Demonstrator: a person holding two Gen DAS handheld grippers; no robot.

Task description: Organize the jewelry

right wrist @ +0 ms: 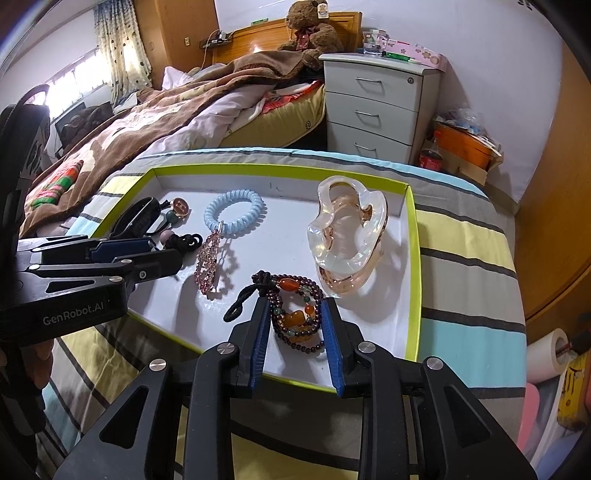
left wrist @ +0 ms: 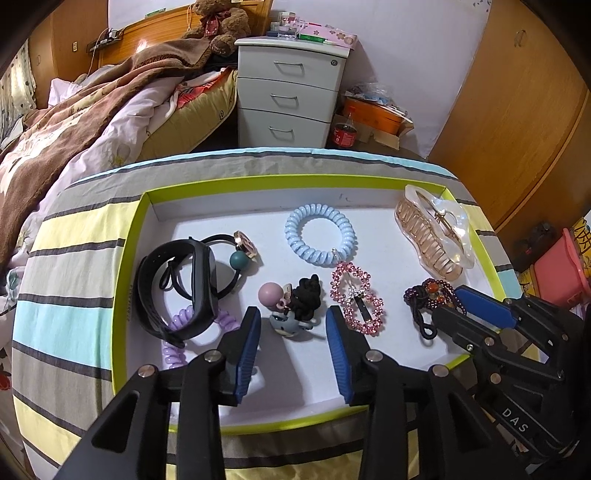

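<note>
Left tongs [left wrist: 293, 325]: we see our blue pads spread apart and released, pressing on nothing.
Between the left pads: our black knotted hair tie [left wrist: 307, 297] with its pink ball and small grey figure lies in the gap, clear of both pads.
Left of the left tongs: we find the black fitness band [left wrist: 177, 286] lying over a purple coil tie [left wrist: 177, 334].
Right of the left tongs: the pink beaded clip [left wrist: 356, 299] lies just beside our right-hand pad.
Right tongs [right wrist: 297, 326]: we have these loosened too, with the dark bead bracelet [right wrist: 295, 314] and its orange stones lying between the pads; we cannot tell whether the pads touch it.
Beyond the bracelet: the clear amber claw clip [right wrist: 347, 240] stands near it, toward the tray's far right corner.
Further back: we see the blue coil bracelet [left wrist: 319, 234] near the far wall of the tray.
Tray [left wrist: 295, 181]: white floor, lime-green rim; every piece lies inside it.
Surface: we work over a striped cloth [left wrist: 70, 266] in yellow, grey and light blue.
Room: behind it we see an unmade bed with a brown blanket [right wrist: 177, 107], a teddy bear [right wrist: 314, 26], and a white three-drawer cabinet [left wrist: 291, 92].
</note>
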